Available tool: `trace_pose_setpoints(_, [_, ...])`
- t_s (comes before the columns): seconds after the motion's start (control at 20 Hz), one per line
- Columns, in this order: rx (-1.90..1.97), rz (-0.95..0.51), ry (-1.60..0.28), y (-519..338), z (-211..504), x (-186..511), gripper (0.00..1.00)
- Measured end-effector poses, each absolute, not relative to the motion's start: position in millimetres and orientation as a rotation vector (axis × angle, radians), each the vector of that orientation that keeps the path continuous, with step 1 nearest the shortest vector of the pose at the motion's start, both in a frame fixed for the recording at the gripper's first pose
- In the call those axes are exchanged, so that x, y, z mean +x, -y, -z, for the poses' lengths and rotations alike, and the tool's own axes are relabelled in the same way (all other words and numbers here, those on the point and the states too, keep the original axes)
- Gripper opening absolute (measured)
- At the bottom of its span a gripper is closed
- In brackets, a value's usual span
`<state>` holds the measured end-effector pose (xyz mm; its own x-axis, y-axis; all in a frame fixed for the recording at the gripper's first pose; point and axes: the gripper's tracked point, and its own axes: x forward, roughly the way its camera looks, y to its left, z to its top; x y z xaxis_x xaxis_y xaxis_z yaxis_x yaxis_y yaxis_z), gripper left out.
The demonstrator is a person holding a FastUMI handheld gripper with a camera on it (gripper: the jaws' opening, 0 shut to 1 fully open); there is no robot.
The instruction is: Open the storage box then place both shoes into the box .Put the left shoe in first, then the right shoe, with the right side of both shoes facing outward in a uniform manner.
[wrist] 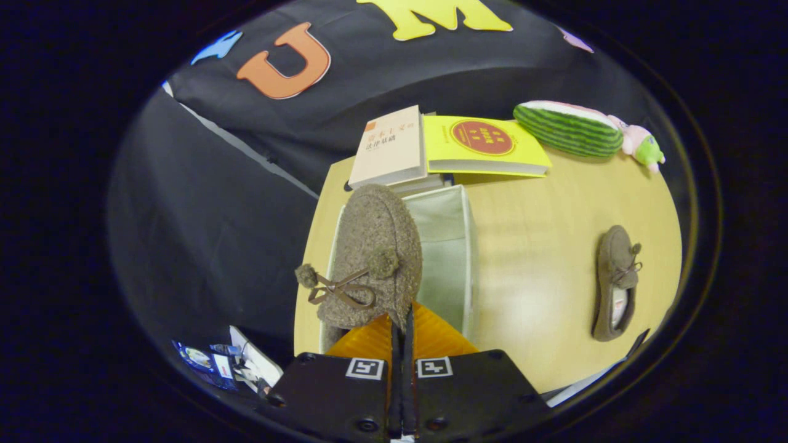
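One shoe (375,246) in tongs (400,320), one (615,283) apart.

hand-held gripper (400,320) clamps shoe (375,246) | above open storage box (452,246) | second shoe (615,283) on table (542,258)

The cream book (389,147) carries a line of dark characters on its cover, too small to read. The yellow book (486,144) beside it bears a red round seal with pale characters, also unreadable. Two square black-and-white markers (400,368) sit on the claw (401,323) body, one by each finger; they are patterns, not letters. No other text can be made out.
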<state>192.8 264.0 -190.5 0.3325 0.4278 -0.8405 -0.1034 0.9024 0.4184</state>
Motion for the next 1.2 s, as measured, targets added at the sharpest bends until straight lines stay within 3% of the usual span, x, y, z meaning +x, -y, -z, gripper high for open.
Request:
trace_pose_setpoints(0.65, [0.283,-0.331,-1.162,-319.0,247.6,196.5,0.11])
trace_pose_setpoints(0.7, [0.276,-0.353,-1.158,-322.3,249.0,194.2,0.14])
trace_pose_setpoints(0.75, [0.270,-0.364,-1.141,-318.4,244.1,193.1,0.37])
trace_pose_setpoints(0.8, [0.251,-0.357,-1.125,-313.5,240.8,194.1,0.43])
trace_pose_setpoints(0.95, [0.176,-0.327,-1.063,-288.2,221.3,194.7,0.88])
trace_pose_setpoints(1.2, [0.068,-0.324,-1.009,-240.3,190.8,183.4,0.93])
